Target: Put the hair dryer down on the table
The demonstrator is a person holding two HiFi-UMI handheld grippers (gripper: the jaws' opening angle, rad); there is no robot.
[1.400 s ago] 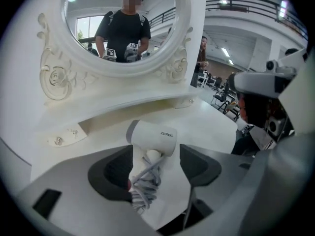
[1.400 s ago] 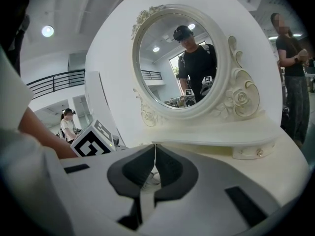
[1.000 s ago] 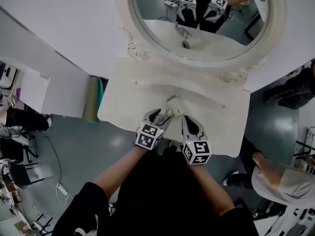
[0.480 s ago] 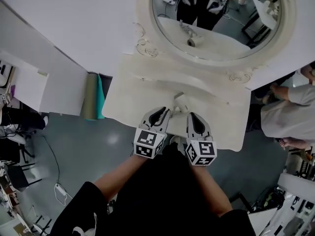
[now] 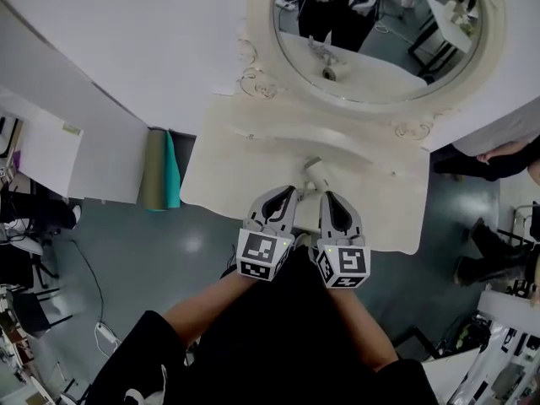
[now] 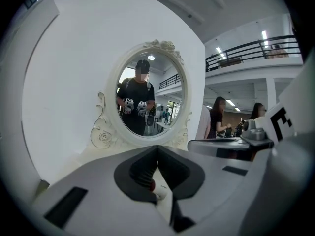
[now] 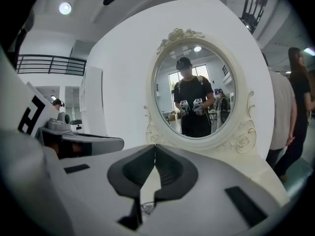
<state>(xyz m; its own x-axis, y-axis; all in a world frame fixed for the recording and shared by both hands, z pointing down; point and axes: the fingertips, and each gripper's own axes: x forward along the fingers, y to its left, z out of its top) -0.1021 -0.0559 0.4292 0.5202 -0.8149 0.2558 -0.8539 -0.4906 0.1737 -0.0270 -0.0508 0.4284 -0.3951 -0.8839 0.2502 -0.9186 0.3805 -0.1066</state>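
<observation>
The left gripper [image 6: 157,149] has shut: its jaws, wide apart a second ago, now meet at the tips with nothing pinched between them. In the head view a narrow gap now shows between it and the hair dryer [image 5: 315,173], which lay right against its tip before. The head camera has swung, so the oval mirror [image 5: 371,49] sits higher and further right, cut off at the top. The white-sleeved bystander at lower right is gone; dark legs [image 5: 485,160] stand there now.

Cream table [image 5: 245,154]: white hair dryer [image 5: 314,174] near front edge; mirror [image 5: 380,49] behind.
</observation>
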